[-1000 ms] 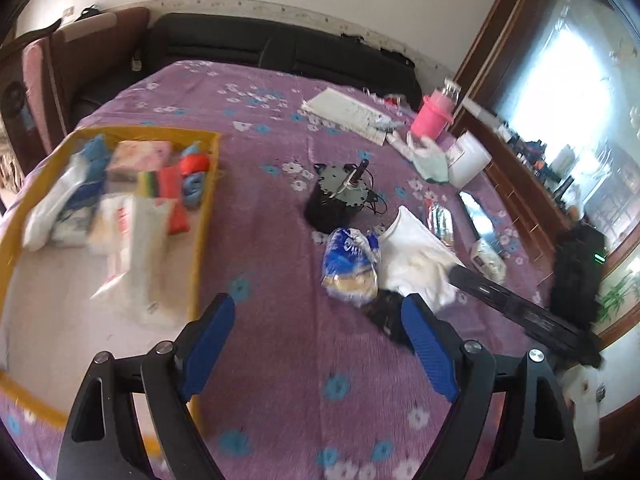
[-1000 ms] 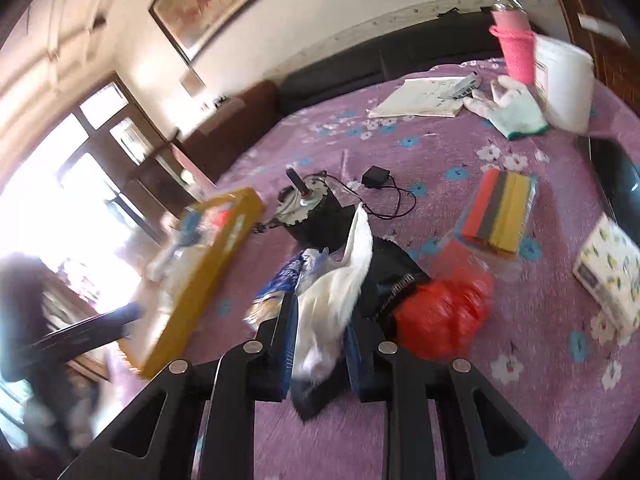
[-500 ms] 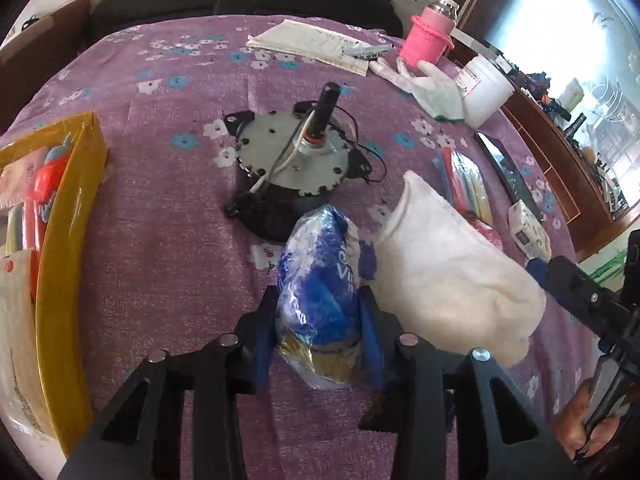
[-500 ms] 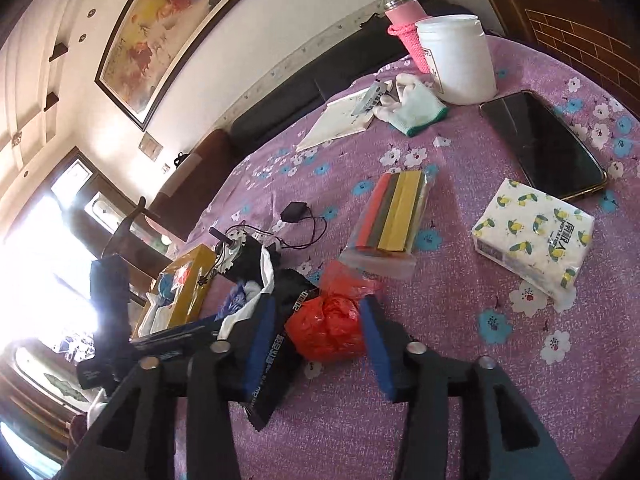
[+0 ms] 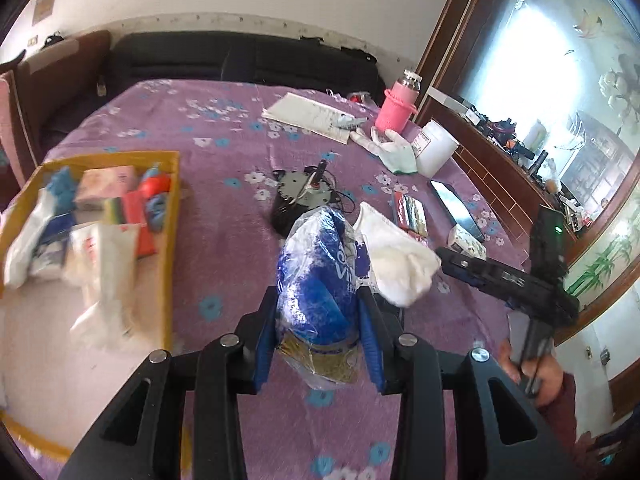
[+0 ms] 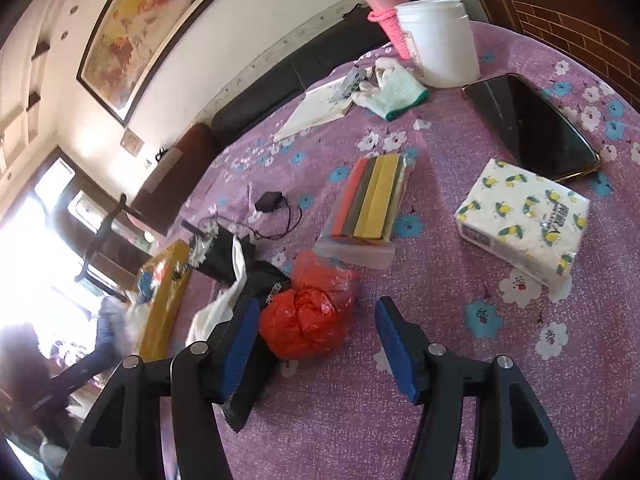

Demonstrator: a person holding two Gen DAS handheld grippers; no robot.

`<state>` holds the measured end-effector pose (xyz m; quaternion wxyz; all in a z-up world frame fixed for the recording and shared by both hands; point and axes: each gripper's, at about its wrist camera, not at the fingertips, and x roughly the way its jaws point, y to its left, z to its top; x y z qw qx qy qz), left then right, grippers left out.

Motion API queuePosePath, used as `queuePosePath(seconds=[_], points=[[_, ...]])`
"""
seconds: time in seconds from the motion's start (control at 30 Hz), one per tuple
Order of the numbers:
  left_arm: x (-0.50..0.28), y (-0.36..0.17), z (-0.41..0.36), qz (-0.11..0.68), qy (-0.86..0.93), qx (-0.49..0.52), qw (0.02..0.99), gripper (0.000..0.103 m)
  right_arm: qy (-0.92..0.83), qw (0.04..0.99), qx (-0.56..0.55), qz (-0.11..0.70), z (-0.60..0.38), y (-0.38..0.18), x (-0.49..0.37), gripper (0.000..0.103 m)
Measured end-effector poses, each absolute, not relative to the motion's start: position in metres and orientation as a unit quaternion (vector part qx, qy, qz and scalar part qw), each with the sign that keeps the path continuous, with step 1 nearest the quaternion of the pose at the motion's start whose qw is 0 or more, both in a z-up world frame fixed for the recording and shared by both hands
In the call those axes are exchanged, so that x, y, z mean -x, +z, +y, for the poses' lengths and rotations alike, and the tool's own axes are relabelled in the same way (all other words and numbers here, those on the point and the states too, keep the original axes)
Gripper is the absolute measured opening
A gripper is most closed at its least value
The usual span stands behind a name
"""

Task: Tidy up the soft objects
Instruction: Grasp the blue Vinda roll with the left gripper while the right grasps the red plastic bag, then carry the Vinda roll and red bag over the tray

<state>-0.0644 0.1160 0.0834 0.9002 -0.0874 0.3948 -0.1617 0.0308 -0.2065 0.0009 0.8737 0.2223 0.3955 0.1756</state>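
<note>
My left gripper (image 5: 318,320) is shut on a blue plastic-wrapped soft pack (image 5: 318,276) and holds it above the purple flowered tablecloth. A yellow tray (image 5: 170,216) with several soft items lies to its left. A white cloth (image 5: 396,260) lies just right of the pack. My right gripper (image 6: 316,340) is open, its fingers either side of a red plastic bag (image 6: 308,316) on the cloth, not closed on it. A sponge pack (image 6: 372,196) and a lemon-print tissue pack (image 6: 524,208) lie beyond.
A black motor (image 5: 304,196) with cable sits mid-table. A phone (image 6: 532,128), white tub (image 6: 438,40), pink bottle (image 5: 396,104), glove (image 6: 396,88) and papers (image 5: 308,116) lie at the far side. A black garment (image 6: 256,280) lies left of the red bag.
My left gripper has lifted the blue pack and drawn back, bringing the tray into view. My right gripper has opened wider around the red bag.
</note>
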Motion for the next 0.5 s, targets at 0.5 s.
queuePosePath(seconds=[0.5], points=[[0.117, 0.083, 0.181, 0.368, -0.124, 0.135, 0.912, 0.037, 0.13, 0.911, -0.12, 0.374, -0.17, 0.01, -0.02, 0.043]])
